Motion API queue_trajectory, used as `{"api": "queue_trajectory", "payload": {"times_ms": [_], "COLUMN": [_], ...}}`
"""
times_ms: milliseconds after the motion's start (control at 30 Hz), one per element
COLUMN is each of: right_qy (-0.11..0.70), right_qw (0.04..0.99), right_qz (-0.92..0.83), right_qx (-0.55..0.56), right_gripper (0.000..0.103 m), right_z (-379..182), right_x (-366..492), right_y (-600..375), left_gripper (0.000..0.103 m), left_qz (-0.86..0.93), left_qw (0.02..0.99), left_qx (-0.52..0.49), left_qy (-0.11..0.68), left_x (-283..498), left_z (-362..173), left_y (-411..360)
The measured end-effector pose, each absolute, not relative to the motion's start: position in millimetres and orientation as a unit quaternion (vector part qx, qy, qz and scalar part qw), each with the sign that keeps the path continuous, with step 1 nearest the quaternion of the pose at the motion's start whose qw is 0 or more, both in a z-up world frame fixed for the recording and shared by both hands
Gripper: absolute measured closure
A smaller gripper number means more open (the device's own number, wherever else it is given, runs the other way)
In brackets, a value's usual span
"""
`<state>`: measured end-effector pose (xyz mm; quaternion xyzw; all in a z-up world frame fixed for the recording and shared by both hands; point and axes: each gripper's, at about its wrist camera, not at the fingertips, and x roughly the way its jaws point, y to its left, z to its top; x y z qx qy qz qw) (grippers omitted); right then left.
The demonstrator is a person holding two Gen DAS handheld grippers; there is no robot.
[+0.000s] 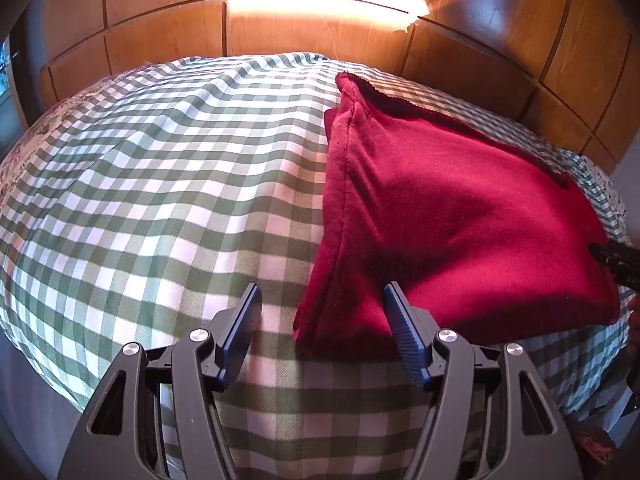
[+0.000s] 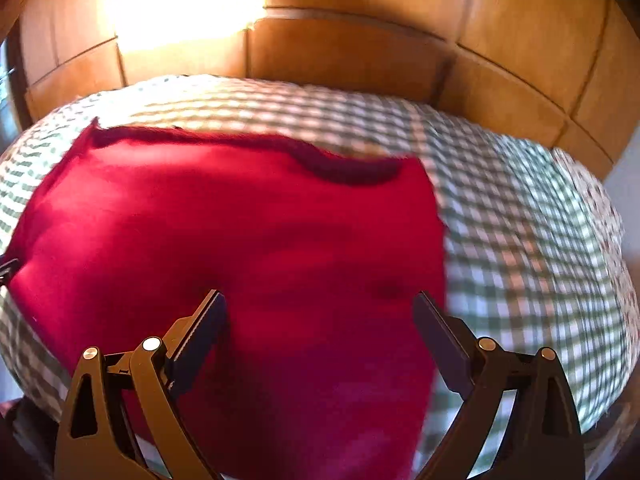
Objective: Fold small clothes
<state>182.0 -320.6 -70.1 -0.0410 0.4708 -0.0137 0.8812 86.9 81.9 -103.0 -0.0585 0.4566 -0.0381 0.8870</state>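
Observation:
A red fleece cloth lies folded on the green-and-white checked bed cover, in the right half of the left wrist view. My left gripper is open and empty, its fingers astride the cloth's near left corner, just above it. In the right wrist view the red cloth fills the middle and left. My right gripper is open and empty, hovering over the cloth's near right part. The right wrist view is blurred by motion. The right gripper's tip shows at the right edge of the left wrist view.
A wooden panelled headboard stands behind the bed, with strong glare on it. The checked cover stretches to the right of the cloth in the right wrist view. A flowered sheet edge shows at the left.

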Motion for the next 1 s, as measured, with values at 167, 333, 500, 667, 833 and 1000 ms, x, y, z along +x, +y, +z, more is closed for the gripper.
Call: {"api": "queue_trajectory", "payload": {"times_ms": [167,333,500,667,833,1000], "right_qy": [0.487,0.493,0.5,0.501,0.508,0.481], "right_qw": [0.873,0.865,0.857,0.861,0.856,0.872], "right_qz": [-0.02,0.001,0.014,0.007,0.006,-0.028], "right_qx": [0.019,0.094,0.128,0.09,0.09,0.091], "right_gripper": [0.007,0.007,0.02,0.079,0.083,0.043], "right_z": [-77.3,-83.3,-94.1,-86.0,-92.2,-72.8], "right_x": [155.2,120.0,102.5,103.3,98.5,99.1], "right_y": [-353.5,-372.5,-370.4,-361.4,-377.6,-379.6], "left_gripper": [0.041,0.042,0.045,0.069,0.078,0.058], "left_qz": [-0.066,-0.097,-0.125,-0.112,-0.08,-0.085], "left_qw": [0.885,0.869,0.856,0.869,0.874,0.904], "left_qx": [-0.113,-0.165,-0.16,-0.059,-0.039,-0.036], "left_qy": [0.447,0.456,0.476,0.479,0.478,0.417], "left_x": [71.9,73.6,76.8,75.0,65.1,66.3], "left_z": [-94.0,-97.4,-109.3,-113.3,-107.3,-67.1], "left_y": [104.8,114.0,96.4,78.3,81.4,69.5]}}
